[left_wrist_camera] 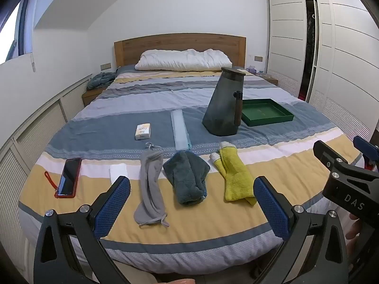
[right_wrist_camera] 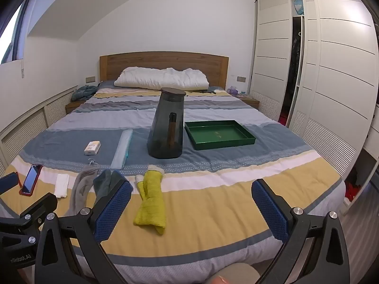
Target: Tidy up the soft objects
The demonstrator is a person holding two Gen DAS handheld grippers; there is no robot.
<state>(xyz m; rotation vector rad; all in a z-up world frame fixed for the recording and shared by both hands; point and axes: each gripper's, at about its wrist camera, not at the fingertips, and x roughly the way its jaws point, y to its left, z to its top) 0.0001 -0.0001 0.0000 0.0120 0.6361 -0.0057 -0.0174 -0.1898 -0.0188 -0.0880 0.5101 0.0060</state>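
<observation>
Three soft items lie in a row on the yellow stripe of the bed: a grey drawstring pouch (left_wrist_camera: 150,184) (right_wrist_camera: 81,190), a folded dark teal towel (left_wrist_camera: 187,177) (right_wrist_camera: 103,184), and a yellow-green cloth (left_wrist_camera: 234,175) (right_wrist_camera: 151,201). A green tray (left_wrist_camera: 266,111) (right_wrist_camera: 219,134) sits empty further back on the right. My left gripper (left_wrist_camera: 193,204) hovers open above the near bed edge, in front of the pouch and towel. My right gripper (right_wrist_camera: 191,209) is open too, with the yellow cloth just inside its left finger (right_wrist_camera: 113,209). Neither holds anything.
A tall dark jug (left_wrist_camera: 225,101) (right_wrist_camera: 168,125) stands mid-bed beside the tray. A red-cased phone (left_wrist_camera: 68,177), a white folded tissue (left_wrist_camera: 118,171), a small box (left_wrist_camera: 142,131) and a long pale blue pack (left_wrist_camera: 180,129) lie around. Pillow (left_wrist_camera: 183,60) at the headboard, wardrobe (right_wrist_camera: 319,71) right.
</observation>
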